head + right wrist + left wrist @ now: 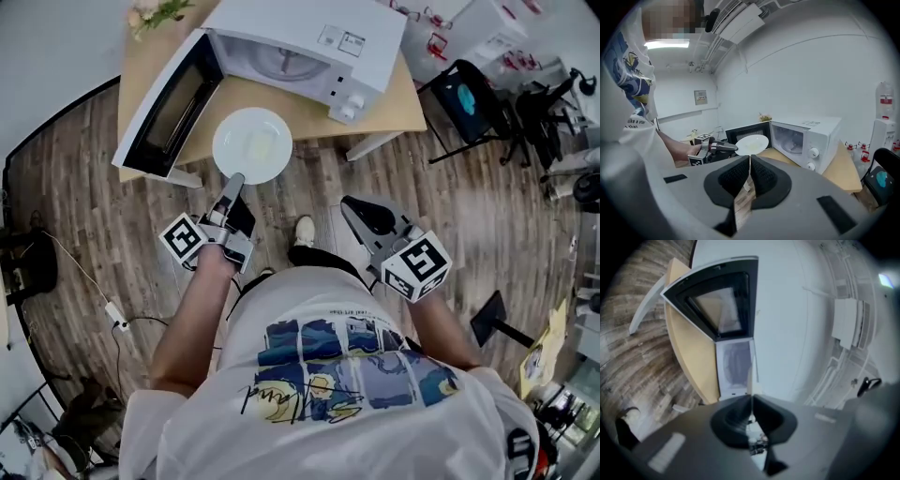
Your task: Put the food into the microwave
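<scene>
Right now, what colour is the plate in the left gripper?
The plate is plain white, clearest in the head view.

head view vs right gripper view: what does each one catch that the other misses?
Head view only: the person's shoe and a white cable on the floor.

Right gripper view only: the right claw seen from behind, jaws together with nothing between them, plus a ceiling light and a wall frame.

Both: the white microwave with its door open, and the left claw shut on the rim of the plate.
</scene>
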`<state>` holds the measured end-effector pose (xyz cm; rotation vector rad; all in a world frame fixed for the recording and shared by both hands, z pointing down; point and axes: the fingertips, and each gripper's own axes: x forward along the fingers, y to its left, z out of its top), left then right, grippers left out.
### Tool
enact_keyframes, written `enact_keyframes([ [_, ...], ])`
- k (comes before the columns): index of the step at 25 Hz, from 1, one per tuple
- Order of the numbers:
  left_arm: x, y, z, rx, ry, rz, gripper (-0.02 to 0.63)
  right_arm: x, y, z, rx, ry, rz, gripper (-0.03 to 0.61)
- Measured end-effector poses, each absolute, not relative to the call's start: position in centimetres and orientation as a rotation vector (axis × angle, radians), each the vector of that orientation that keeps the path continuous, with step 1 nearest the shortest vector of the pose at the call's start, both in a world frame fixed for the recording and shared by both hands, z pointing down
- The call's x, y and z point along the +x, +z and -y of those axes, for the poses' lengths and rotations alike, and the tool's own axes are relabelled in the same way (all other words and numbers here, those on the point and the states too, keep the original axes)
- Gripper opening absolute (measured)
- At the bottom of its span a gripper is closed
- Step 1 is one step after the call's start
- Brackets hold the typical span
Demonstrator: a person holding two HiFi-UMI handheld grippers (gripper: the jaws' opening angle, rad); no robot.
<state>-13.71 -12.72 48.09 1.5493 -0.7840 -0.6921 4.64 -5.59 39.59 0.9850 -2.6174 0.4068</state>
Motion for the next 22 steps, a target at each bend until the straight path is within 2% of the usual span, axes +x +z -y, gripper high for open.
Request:
enact_keyframes([
  [13,-10.5,52.4,26.5,1.528,-0.731,0.920,0.018,9.5,40.9,14.3,0.881,0.416,2.634,0.012],
  [22,-10.1,56.0,36.1,1.475,-0.733,0.929,0.018,11.5,40.6,18.3,1.031,0.445,2.541,0.012],
])
